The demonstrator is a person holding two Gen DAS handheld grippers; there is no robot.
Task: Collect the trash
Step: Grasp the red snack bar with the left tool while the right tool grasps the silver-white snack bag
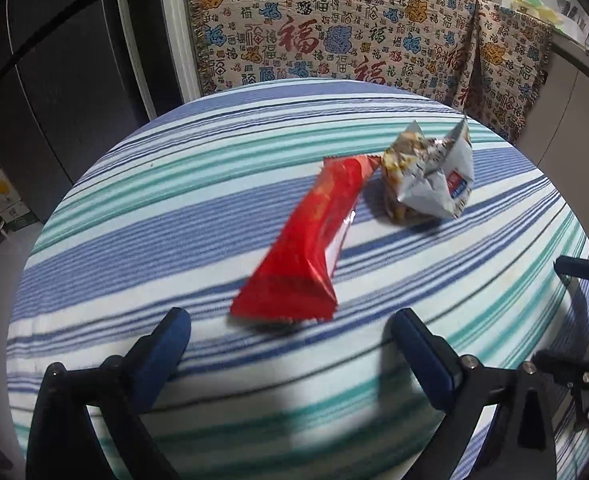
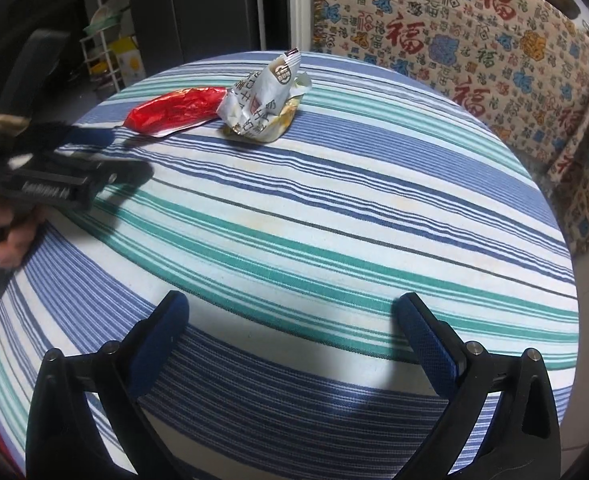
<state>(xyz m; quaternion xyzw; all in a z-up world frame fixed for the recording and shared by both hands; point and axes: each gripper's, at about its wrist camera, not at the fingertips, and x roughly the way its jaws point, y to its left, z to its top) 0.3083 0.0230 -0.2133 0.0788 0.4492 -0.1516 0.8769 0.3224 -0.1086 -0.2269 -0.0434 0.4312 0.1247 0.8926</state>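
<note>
A long red wrapper (image 1: 306,248) lies on the striped tablecloth (image 1: 174,208), its near end just ahead of my left gripper (image 1: 290,316). That gripper stands wide open, with nothing pressed between its blue pads. A crumpled silver-white wrapper (image 1: 430,176) sits against the red one's far end. In the right wrist view the red wrapper (image 2: 178,110) and the crumpled wrapper (image 2: 262,104) lie at the table's far side. My left gripper (image 2: 122,152) reaches in from the left towards them. My right gripper (image 2: 292,304) hangs open over bare cloth, far from both wrappers.
The round table's edge (image 2: 550,216) drops off on every side. A cloth-draped piece of furniture with red characters (image 1: 334,40) stands behind it. A dark fridge (image 1: 66,92) and a rack of boxes (image 2: 110,56) are at the left. A hand (image 2: 10,240) holds the left gripper.
</note>
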